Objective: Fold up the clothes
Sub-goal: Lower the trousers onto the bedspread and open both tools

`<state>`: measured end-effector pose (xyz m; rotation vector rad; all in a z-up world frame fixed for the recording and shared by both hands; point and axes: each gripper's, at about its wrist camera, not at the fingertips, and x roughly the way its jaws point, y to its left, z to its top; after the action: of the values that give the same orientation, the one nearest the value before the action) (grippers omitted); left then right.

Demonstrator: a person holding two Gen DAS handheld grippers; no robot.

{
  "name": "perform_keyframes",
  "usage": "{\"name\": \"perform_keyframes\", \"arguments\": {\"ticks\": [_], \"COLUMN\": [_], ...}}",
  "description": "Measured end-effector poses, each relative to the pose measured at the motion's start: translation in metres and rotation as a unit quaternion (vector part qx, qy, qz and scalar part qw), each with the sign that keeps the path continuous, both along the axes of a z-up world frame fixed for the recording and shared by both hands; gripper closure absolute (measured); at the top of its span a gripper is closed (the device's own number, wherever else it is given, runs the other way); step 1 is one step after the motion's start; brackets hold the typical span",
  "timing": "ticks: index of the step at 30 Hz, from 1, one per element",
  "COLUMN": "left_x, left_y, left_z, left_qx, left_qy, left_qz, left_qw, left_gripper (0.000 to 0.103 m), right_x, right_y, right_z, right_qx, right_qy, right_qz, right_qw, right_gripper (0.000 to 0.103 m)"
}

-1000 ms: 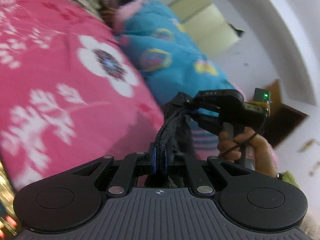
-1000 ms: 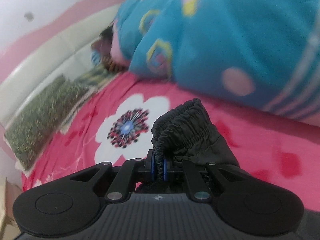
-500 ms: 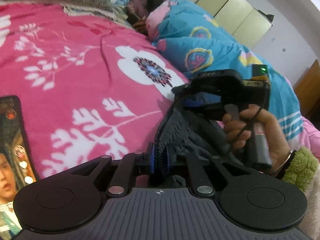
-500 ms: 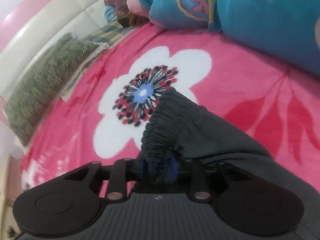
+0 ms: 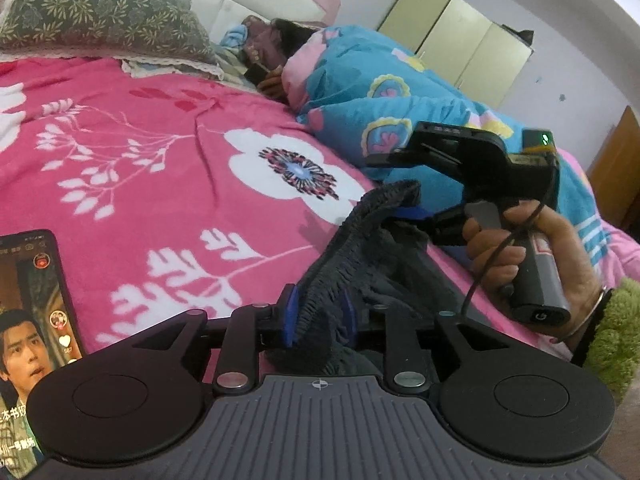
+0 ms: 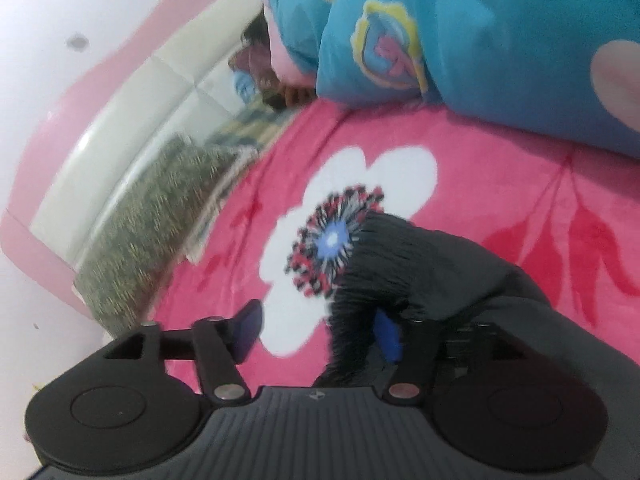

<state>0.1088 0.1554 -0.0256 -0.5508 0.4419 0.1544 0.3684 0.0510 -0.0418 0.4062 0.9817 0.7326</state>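
Note:
A dark grey garment with a ribbed elastic waistband (image 5: pixel 352 240) lies on the pink flowered blanket (image 5: pixel 160 168). My left gripper (image 5: pixel 318 314) sits at the waistband's near end, its jaws opening; the band still lies loosely between the blue pads (image 5: pixel 289 316). My right gripper (image 5: pixel 394 184), held by a hand (image 5: pixel 520 248), is at the band's far end with its jaws opening wide. In the right wrist view the garment (image 6: pixel 440 272) rests against the right pad (image 6: pixel 386 336) of that gripper (image 6: pixel 316 332), and the left pad is clear of it.
A phone (image 5: pixel 28 320) playing a video lies on the blanket at the near left. A person lies under a blue quilt (image 5: pixel 400 92) along the far right side. A patterned pillow (image 5: pixel 100 12) leans on the white headboard (image 6: pixel 140 120). Pale cupboards (image 5: pixel 452 32) stand behind.
Both grippers were shut on the waistband and held it stretched up. Both pairs of jaws have now parted, the right widely, and the garment has sunk onto the blanket.

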Motion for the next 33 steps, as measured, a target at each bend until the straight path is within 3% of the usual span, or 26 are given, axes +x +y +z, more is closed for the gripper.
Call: {"name": "perform_keyframes", "arguments": {"ticks": [3,8,10,14,18,23,28,33], "left_x": [0.002,0.005,0.004,0.001,-0.003,-0.016,-0.023,-0.013], "left_y": [-0.002,-0.005,-0.008,-0.009,-0.008,-0.014,-0.028,-0.050], "left_z": [-0.002,-0.005,-0.005,-0.004,-0.003,0.007,0.027,0.052], "left_qx": [0.005,0.008,0.013,0.018,0.016,0.027,0.040,0.078], "left_qy": [0.013,0.018,0.015,0.011,0.008,-0.016,-0.043,-0.067], "left_qz": [-0.001,-0.010,-0.015,-0.018,-0.018,-0.024,-0.050,-0.106], "left_qw": [0.9999,0.9998,0.9997,0.9996,0.9997,0.9992,0.9970,0.9890], "left_gripper": [0.079,0.079,0.079,0.079,0.079,0.079,0.079,0.079], "right_x": [0.000,0.001,0.000,-0.012,-0.030,-0.071,-0.114,-0.113], "right_y": [0.024,0.063,0.075,0.074,0.038,-0.048,-0.127,-0.151], "right_z": [-0.007,-0.020,-0.026,-0.013,0.021,0.073,0.114,0.115], "right_qx": [-0.044,-0.140,-0.176,-0.189,-0.177,-0.147,-0.140,-0.148], "right_qy": [-0.008,-0.031,-0.036,-0.062,-0.076,-0.103,-0.158,-0.160], "right_qz": [0.023,0.049,0.065,0.085,0.072,0.018,-0.049,-0.083], "right_qw": [0.999,0.989,0.981,0.976,0.979,0.984,0.976,0.972], "right_gripper": [0.026,0.004,0.002,0.002,0.001,0.001,0.004,0.021]}}
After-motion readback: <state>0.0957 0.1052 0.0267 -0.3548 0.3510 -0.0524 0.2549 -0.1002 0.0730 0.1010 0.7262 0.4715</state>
